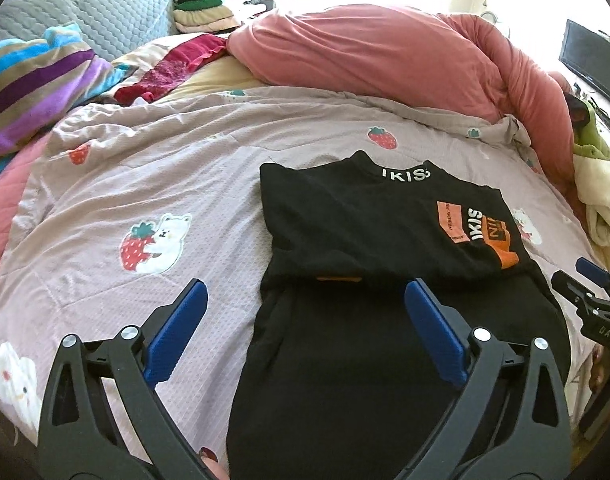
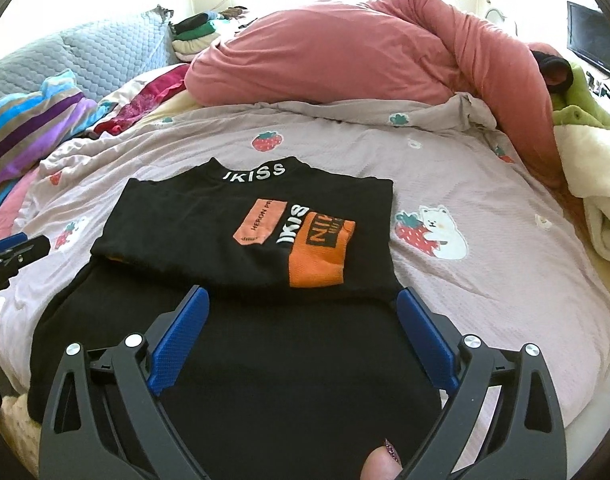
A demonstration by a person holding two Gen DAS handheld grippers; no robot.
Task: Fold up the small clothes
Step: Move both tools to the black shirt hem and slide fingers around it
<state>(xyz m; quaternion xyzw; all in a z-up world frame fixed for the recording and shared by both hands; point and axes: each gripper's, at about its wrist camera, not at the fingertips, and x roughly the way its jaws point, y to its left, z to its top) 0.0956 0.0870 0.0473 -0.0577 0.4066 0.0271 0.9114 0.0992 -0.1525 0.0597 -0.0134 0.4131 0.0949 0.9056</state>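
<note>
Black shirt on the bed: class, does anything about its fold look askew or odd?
The black shirt lies fairly square, sleeves folded across the chest. One oddity: an orange strip pokes out under the folded sleeve edge. Both grippers, left gripper and right gripper, are open.

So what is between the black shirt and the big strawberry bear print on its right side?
Only bare pink quilt lies between the shirt and the bear print; the right wrist view shows it.
</note>
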